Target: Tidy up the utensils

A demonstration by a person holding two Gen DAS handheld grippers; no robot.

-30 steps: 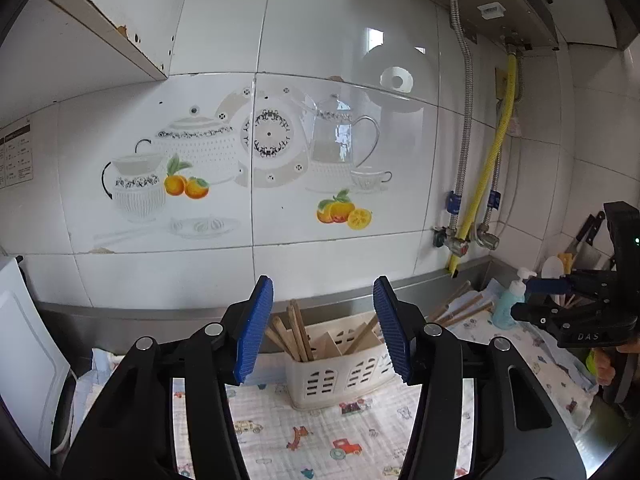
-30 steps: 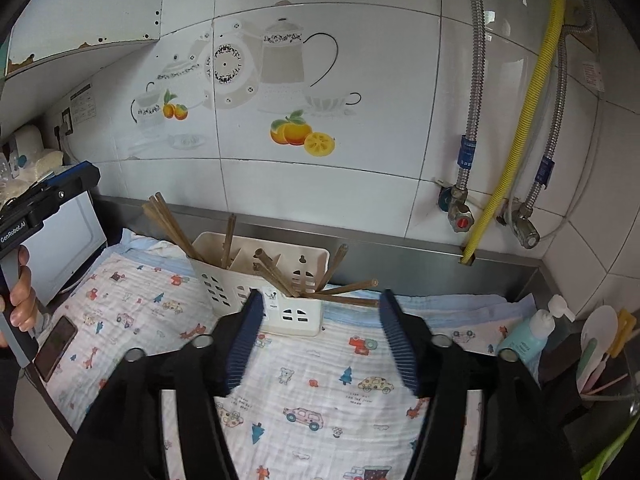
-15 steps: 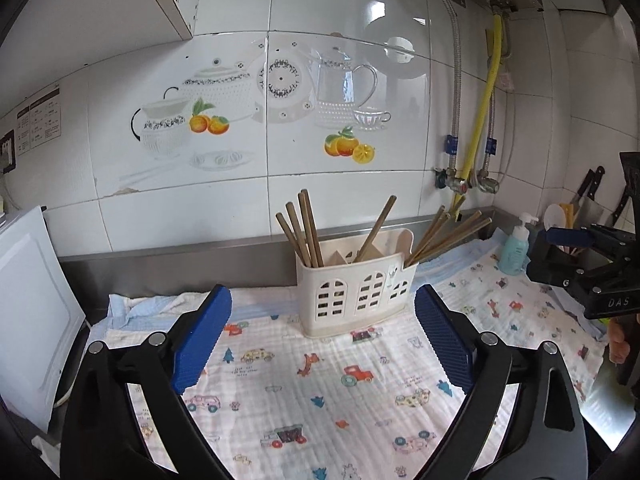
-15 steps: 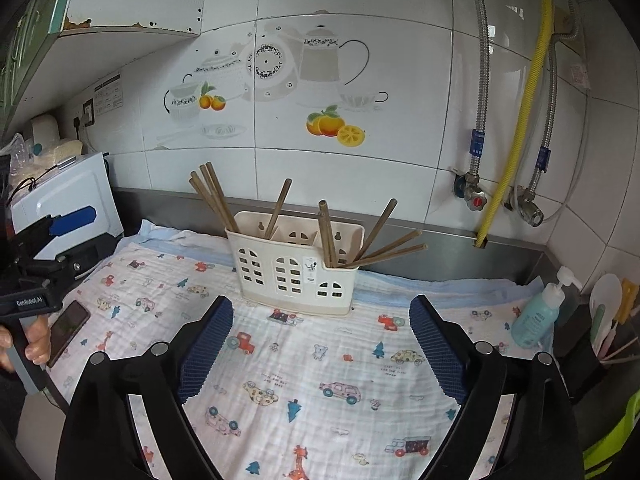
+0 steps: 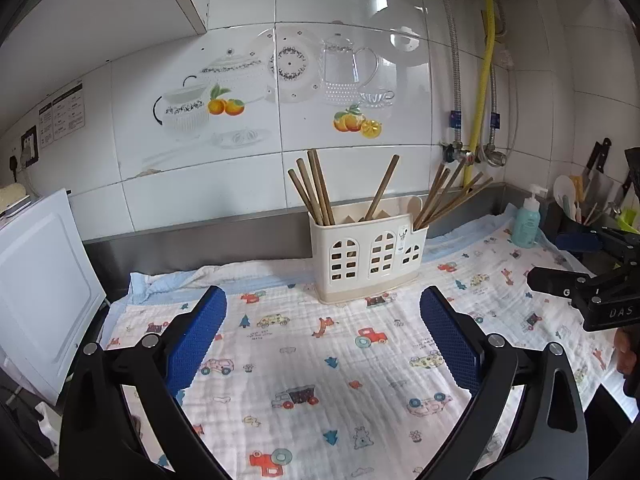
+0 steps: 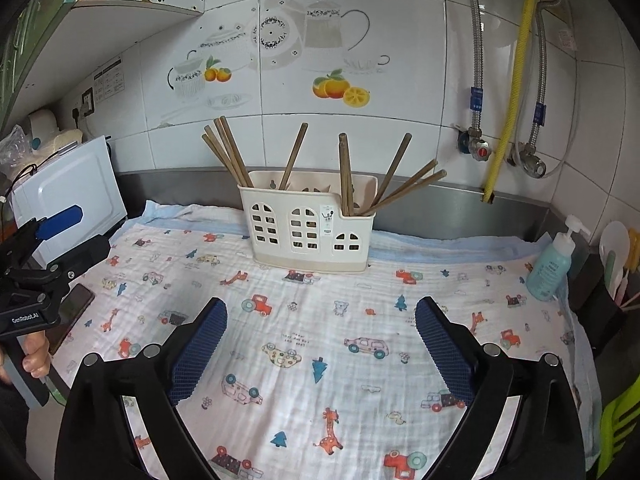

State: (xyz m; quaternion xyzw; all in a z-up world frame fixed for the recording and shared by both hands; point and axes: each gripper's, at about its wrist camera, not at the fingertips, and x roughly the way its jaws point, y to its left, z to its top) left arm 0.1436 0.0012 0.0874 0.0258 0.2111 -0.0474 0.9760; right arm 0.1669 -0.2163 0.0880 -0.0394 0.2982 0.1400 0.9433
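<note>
A cream plastic utensil caddy (image 5: 366,258) stands on the patterned cloth (image 5: 320,360) near the back wall; it also shows in the right wrist view (image 6: 308,236). Several brown chopsticks (image 5: 316,188) stick up out of its compartments, some leaning right (image 6: 408,190). My left gripper (image 5: 322,316) is open and empty, held back above the cloth in front of the caddy. My right gripper (image 6: 320,320) is also open and empty, above the cloth in front of the caddy. Each gripper shows at the edge of the other's view (image 5: 580,280) (image 6: 44,248).
A white appliance (image 5: 36,284) stands at the left. A blue pump bottle (image 6: 554,262) and a holder of spoons and knives (image 5: 580,204) stand at the right. A phone (image 6: 74,310) lies at the cloth's left edge. Pipes and a yellow hose (image 6: 508,92) run down the tiled wall.
Both grippers have opened wide and drawn back and away from the caddy, which now looks smaller and farther off. The chopsticks stay in the caddy.
</note>
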